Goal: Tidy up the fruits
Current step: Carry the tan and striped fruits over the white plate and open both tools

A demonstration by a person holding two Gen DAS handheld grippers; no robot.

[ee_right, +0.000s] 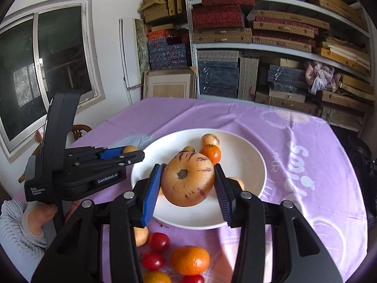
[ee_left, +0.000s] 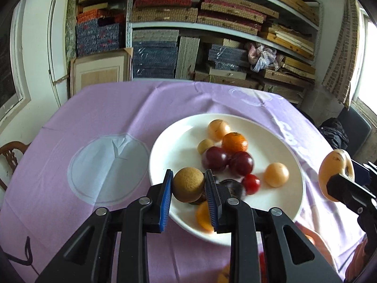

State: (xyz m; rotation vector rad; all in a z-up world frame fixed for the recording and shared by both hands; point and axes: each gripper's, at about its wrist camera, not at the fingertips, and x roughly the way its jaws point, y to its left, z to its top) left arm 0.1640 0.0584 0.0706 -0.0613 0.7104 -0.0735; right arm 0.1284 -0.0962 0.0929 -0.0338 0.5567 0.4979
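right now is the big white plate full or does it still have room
It has room. The round white ceramic plate holds a cluster of small fruits near its middle, while its left side and far rim are bare.

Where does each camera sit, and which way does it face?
Left wrist: on the left tool, looking forward and down at the white plate; its blue pads grip a brown round fruit, and the right tool shows at the right edge.
Right wrist: on the right tool, same direction; it grips a striped pale fruit, with a hand holding the left tool.
Shared: plate, purple tablecloth, shelves.
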